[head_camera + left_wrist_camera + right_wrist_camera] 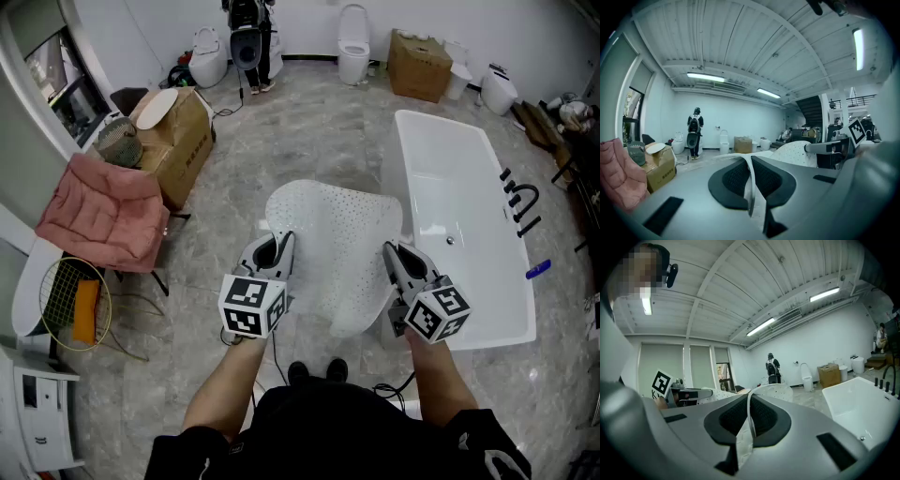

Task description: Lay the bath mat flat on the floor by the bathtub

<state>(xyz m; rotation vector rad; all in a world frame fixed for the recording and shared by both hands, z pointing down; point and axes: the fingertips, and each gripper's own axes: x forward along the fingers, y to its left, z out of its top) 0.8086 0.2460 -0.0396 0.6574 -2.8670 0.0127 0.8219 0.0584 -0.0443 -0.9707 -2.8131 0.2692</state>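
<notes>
A white perforated bath mat (336,253) hangs in the air between both grippers, sagging in the middle, to the left of the white bathtub (469,244). My left gripper (278,246) is shut on the mat's left edge; in the left gripper view a thin white strip of the mat (749,185) is pinched between the dark pads. My right gripper (392,253) is shut on the mat's right edge, and the mat (749,420) shows as a strip between its pads. The far part of the mat (799,152) curves up past the jaws.
Marble-look floor (234,178) lies left of the tub. A cardboard box (178,141) and a chair with a pink cushion (98,211) stand at left. Several toilets (352,42) and another box (418,66) line the far wall, where a person (248,37) stands. A black tap (520,202) sits on the tub's rim.
</notes>
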